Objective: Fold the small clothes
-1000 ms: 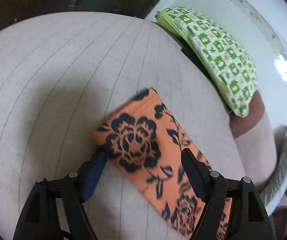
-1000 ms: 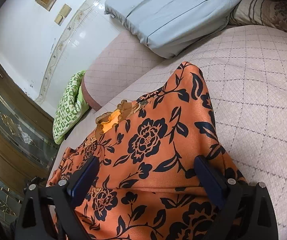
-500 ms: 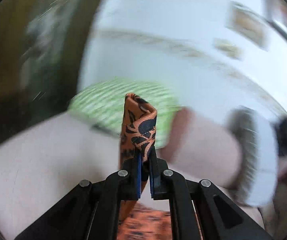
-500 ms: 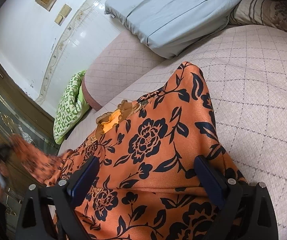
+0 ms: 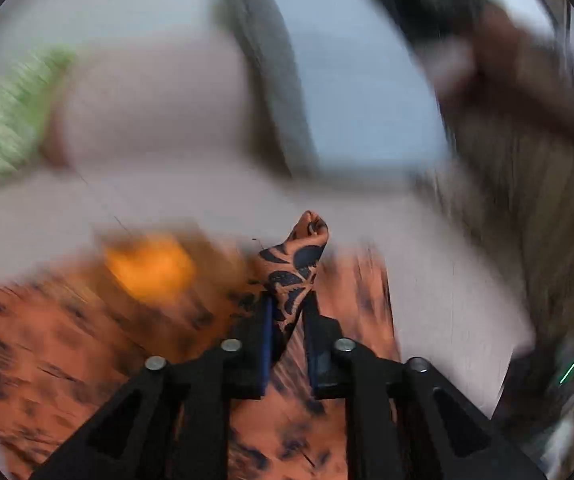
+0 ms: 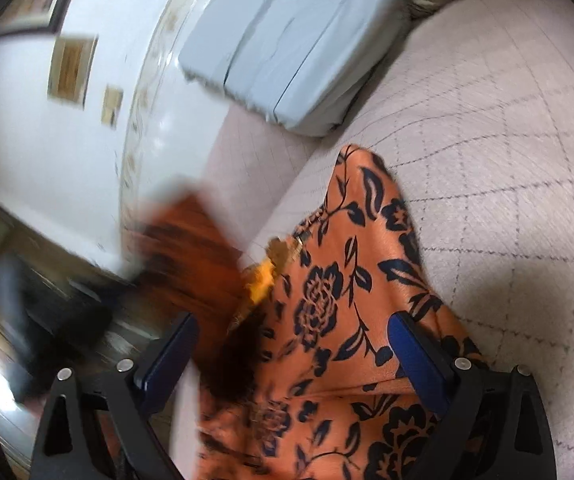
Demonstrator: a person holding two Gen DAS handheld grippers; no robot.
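Quilted sofa (image 6: pixel 507 128) sharp rightward; left hand-held gripper (image 5: pixel 289 320) pinches floral garment (image 5: pixel 293 272).

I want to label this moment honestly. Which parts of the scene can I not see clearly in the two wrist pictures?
- Left wrist view: everything beyond the left gripper and the pinched corner of the orange floral garment is motion-blurred; the dark shapes at top right cannot be identified.
- Right wrist view: the garment's raised part at left is blurred; its lower end is cut off by the frame edge.
- Right wrist view: the right gripper hides some cloth under its fingers.
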